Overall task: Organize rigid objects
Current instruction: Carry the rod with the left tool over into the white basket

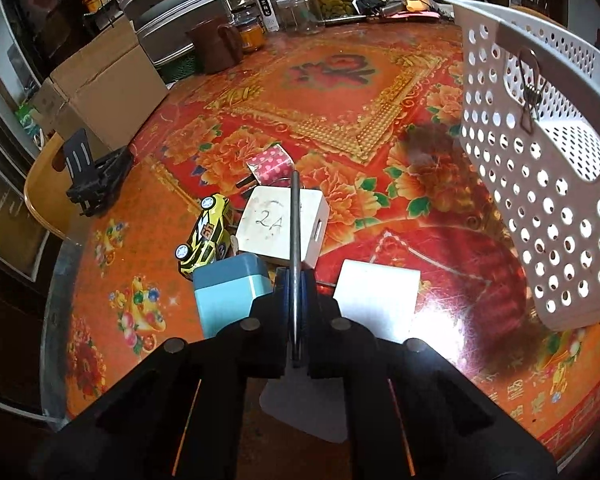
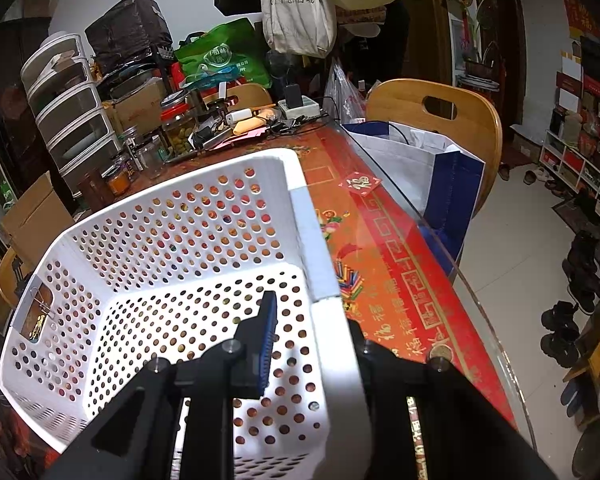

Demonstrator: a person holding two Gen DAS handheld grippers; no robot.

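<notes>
Left hand-held gripper [image 1: 296, 280] is clamped on a thin dark rod [image 1: 295, 216], maybe a pen; right hand-held gripper [image 2: 300, 320] is closed on the rim of the tilted white basket [image 2: 172, 216], so next: lift the rod clear and drop it in.

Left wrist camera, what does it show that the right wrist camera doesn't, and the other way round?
Only the left wrist view shows the left gripper shut on a thin dark rod, above the yellow toy car, white block marked 2A and blue box. Only the right wrist view shows the right gripper clamping the basket rim, and the floor. Both show the white perforated basket and the red floral tabletop.
</notes>
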